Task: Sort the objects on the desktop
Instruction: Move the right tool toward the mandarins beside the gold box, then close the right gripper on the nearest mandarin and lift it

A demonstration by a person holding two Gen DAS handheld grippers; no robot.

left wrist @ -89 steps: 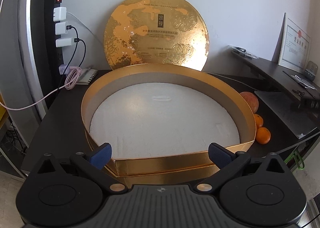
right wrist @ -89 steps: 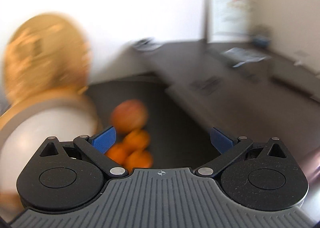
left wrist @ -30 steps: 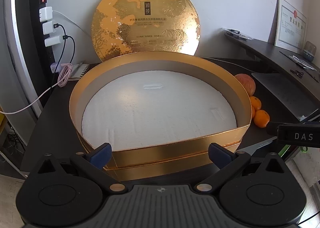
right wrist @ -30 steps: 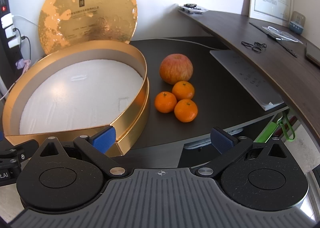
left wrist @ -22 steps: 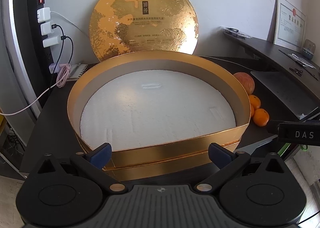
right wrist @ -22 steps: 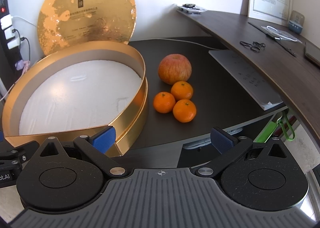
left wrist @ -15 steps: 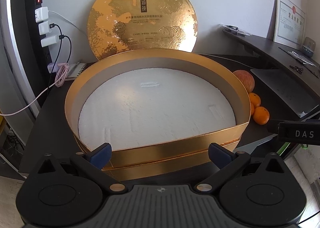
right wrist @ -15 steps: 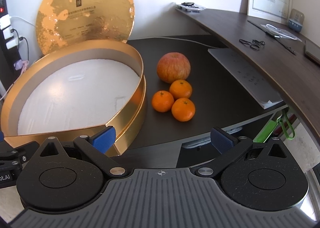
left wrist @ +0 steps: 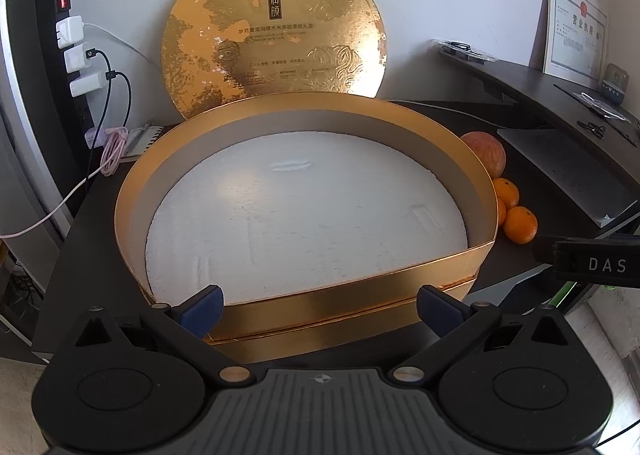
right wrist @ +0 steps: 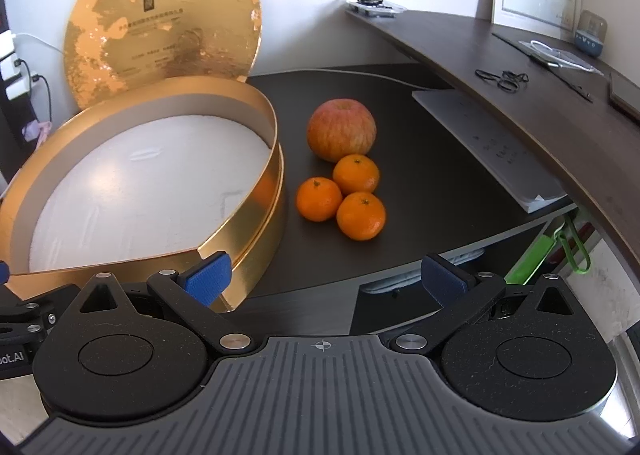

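The round gold box (left wrist: 304, 287) sat open on the dark desk (right wrist: 420, 183), showing only its white foam floor (left wrist: 304, 215); no fruit lay in it. Its gold lid (left wrist: 276, 35) stood on edge behind it, leaning against the wall. Just beside the box, on the right, one apple (right wrist: 341, 130) and three mandarins formed a tight cluster: a rear mandarin (right wrist: 355, 174) touching the apple, a left mandarin (right wrist: 319, 198) and a front mandarin (right wrist: 361, 216).

The left gripper (left wrist: 319, 305) hovered at the near rim of the box, fingers spread wide and holding nothing. The right gripper (right wrist: 326, 275) hung short of the desk edge, facing the fruit, its fingers also wide apart and empty. Neither tool touched any object.

Judged from this layout, the step in hand was an approach. With the fruit outside and the box open and empty, the scene would fit either fruit waiting to be loaded into the box or fruit already taken out and grouped on the desk. The frames did not settle which.

Any grasp on the fruit would call for care. The pieces touched one another, so closing on one could roll its neighbours across the smooth desk. The front mandarin lay nearest the right gripper and offered the clearest access. The apple, being wider, would need nearly the full finger spread.
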